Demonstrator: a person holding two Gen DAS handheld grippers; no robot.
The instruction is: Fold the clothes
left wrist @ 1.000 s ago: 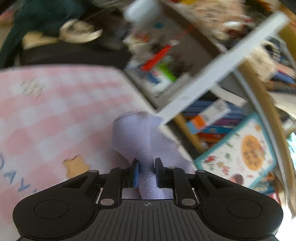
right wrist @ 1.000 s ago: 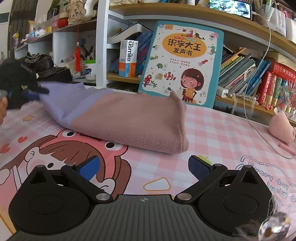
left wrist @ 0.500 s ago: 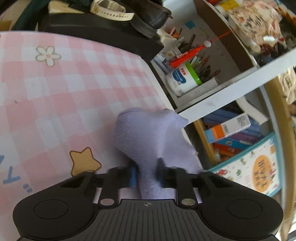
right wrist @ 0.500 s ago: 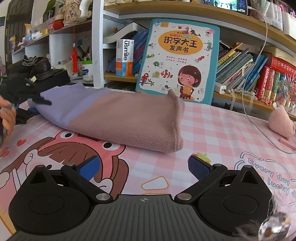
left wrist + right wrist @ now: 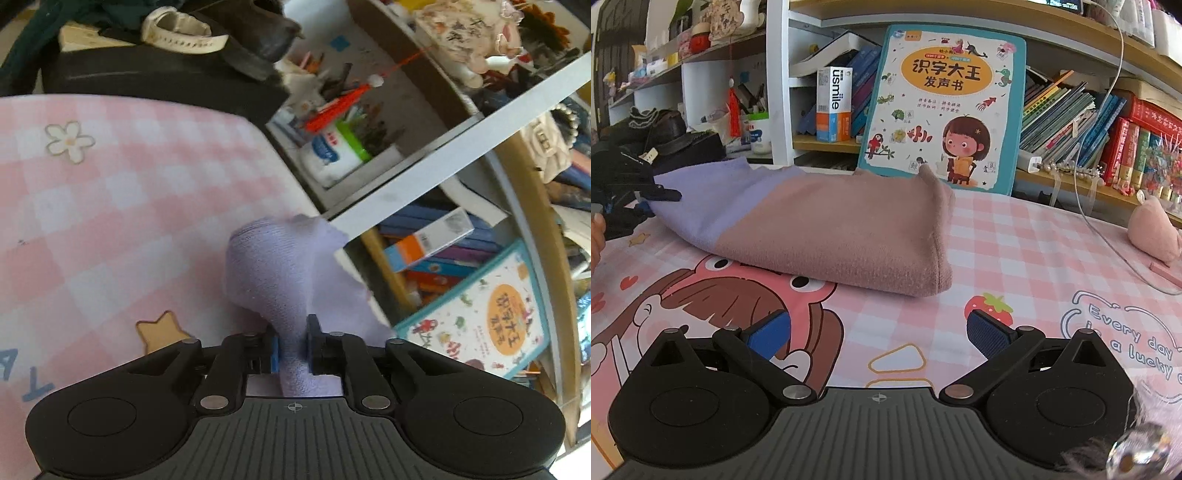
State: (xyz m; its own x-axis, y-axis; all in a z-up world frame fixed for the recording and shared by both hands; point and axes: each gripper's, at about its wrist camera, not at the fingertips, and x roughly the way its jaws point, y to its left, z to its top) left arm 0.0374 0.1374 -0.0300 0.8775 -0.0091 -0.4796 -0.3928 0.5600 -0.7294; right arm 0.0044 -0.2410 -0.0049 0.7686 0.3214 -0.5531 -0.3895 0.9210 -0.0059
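A folded knit garment (image 5: 827, 225), dusty pink with a lilac end, lies on the pink checked table cover (image 5: 1015, 266). My left gripper (image 5: 291, 349) is shut on the lilac end (image 5: 284, 273) and pinches a bunched fold of it; it shows in the right wrist view (image 5: 635, 199) at the garment's far left. My right gripper (image 5: 879, 332) is open and empty, low over the cover in front of the garment's near edge.
A bookshelf with a large children's book (image 5: 945, 107), a white box (image 5: 833, 103) and rows of books (image 5: 1071, 122) runs behind the table. A black bag with shoes (image 5: 159, 74) lies at the left end. A pink plush (image 5: 1152, 229) and a white cable (image 5: 1108, 236) lie at right.
My left gripper has swung and tilted while holding the lilac end; the end has come down from raised to near the table. My right gripper stays open and has barely moved.
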